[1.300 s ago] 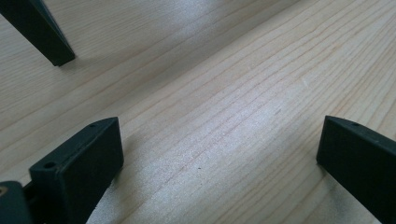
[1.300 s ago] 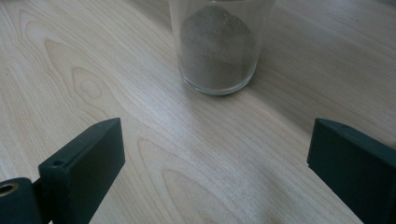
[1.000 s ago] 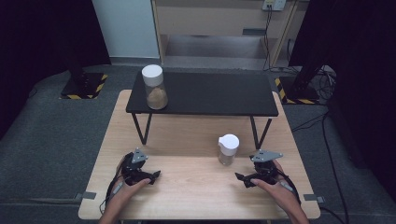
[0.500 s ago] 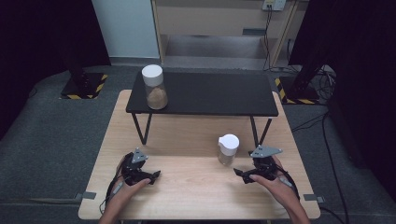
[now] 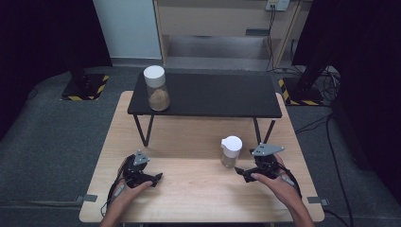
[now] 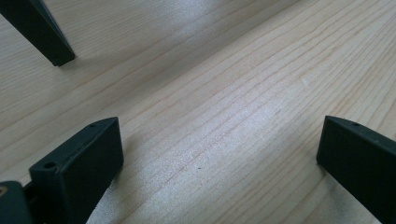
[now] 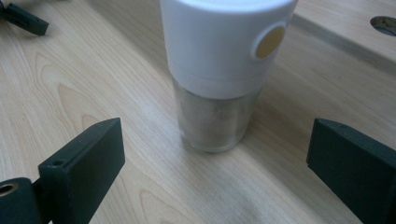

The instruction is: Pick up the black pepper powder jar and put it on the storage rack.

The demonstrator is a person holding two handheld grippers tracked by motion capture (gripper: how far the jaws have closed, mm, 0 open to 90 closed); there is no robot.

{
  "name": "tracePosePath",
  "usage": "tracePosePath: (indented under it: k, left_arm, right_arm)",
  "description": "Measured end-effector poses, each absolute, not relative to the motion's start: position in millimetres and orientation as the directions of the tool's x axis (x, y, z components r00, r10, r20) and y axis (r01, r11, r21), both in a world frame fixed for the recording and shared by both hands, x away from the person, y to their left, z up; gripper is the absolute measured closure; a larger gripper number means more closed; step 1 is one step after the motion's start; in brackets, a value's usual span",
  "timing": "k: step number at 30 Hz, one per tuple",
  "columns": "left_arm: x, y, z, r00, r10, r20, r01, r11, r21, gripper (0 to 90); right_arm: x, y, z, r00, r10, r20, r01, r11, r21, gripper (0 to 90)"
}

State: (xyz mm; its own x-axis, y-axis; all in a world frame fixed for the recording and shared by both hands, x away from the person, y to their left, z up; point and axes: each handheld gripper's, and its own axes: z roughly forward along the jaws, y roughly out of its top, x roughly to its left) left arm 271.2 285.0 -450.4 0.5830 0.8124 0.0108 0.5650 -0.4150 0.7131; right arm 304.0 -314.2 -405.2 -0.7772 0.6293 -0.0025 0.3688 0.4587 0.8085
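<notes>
My right tool (image 7: 212,172) is spread wide before the white-capped clear glass jar (image 7: 219,70); I'd straddle its glass body squarely, then squeeze gently.

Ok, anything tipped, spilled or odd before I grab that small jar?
Nothing stands out. The small jar stands upright with its lid on, ahead of the open right gripper. The bigger jar stands upright on the black shelf. No spills on the table.

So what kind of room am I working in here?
Most likely a lab or recording studio rather than a home: dark black curtains hang at both sides, yellow-and-black hazard-striped stand bases sit on grey carpet, and the light wooden table carries a low black shelf with white-capped jars.
</notes>
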Motion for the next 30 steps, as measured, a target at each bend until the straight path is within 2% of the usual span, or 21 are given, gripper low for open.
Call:
tracePosePath:
  k: [30]
  left_arm:
    - [271, 285, -450, 0.583, 0.812, 0.011, 0.565, -0.415, 0.713, 0.0]
  right_arm:
    - [315, -306, -395, -0.789, 0.614, -0.013, 0.343, 0.458, 0.82, 5.5]
